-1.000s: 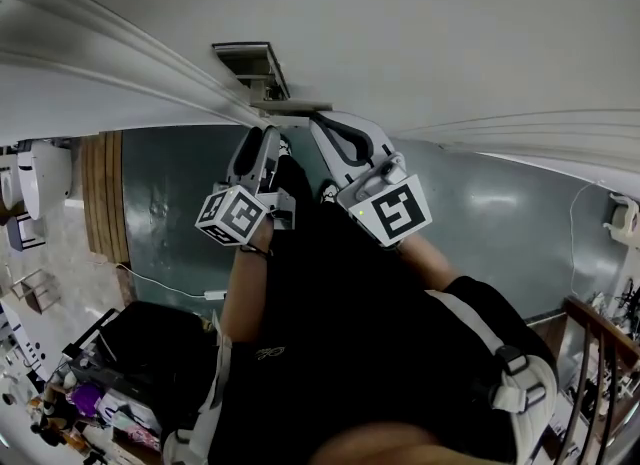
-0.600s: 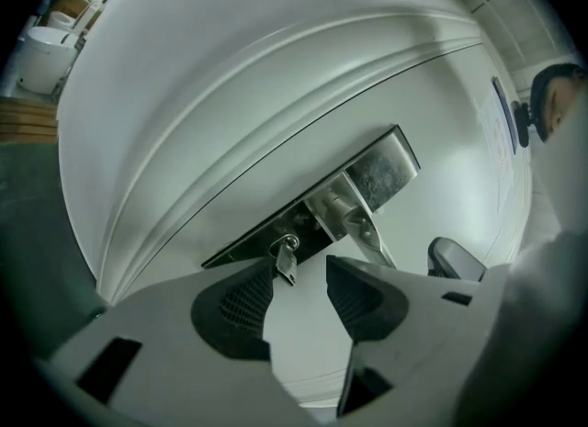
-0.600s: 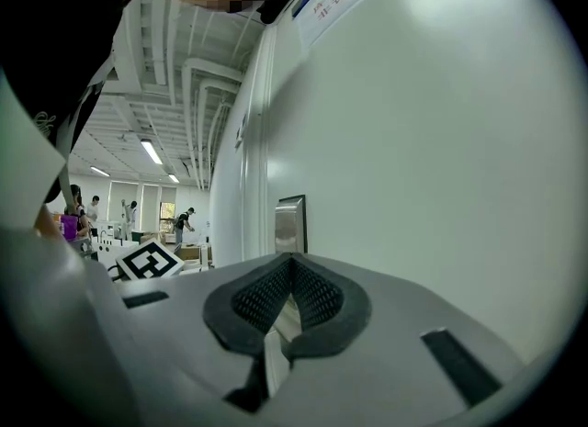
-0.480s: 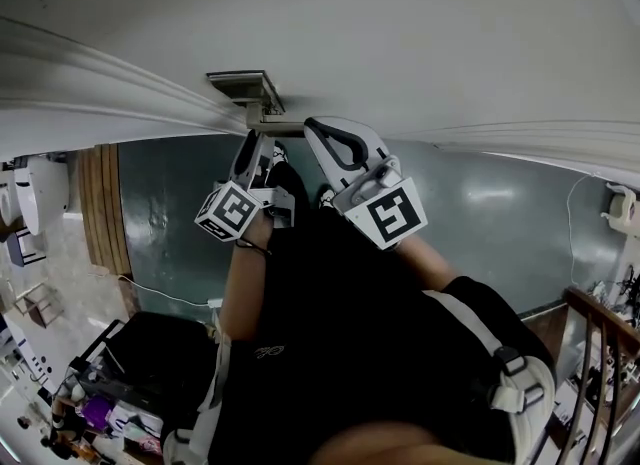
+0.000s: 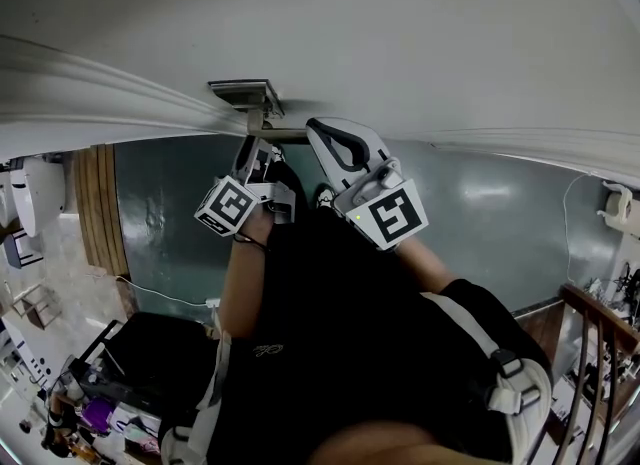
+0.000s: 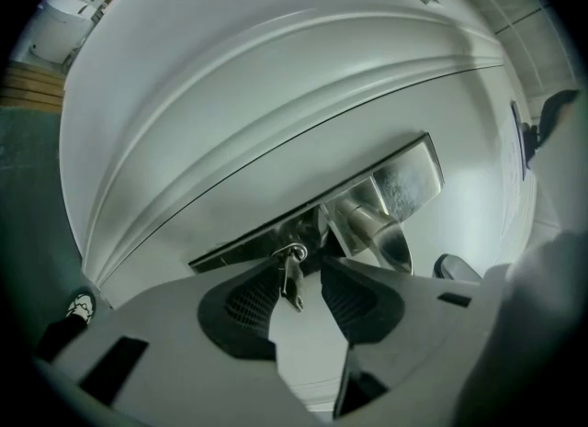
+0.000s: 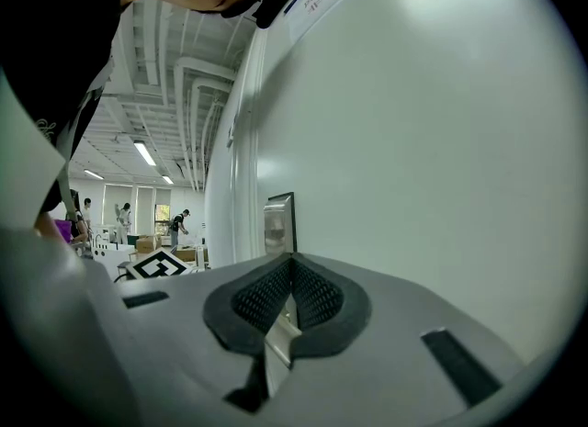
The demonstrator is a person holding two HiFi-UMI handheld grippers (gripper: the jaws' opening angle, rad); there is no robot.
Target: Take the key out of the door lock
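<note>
- The left tongs (image 6: 300, 267) have just been closing and stand apart around the key (image 6: 292, 280). The pads aren't pressing it yet, and I'd say they're lined up for a straight pull.
- The key sits in the lock plate (image 6: 241, 247) at the tips, its length running back between the pads.
- The right tongs (image 7: 292, 260) are together and empty, parked near the door (image 7: 423, 140).

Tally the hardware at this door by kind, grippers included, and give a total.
Grippers: 2 (left gripper, right gripper)
Key: 1
Door handle: 1
Lock plate: 1
Total: 5
</note>
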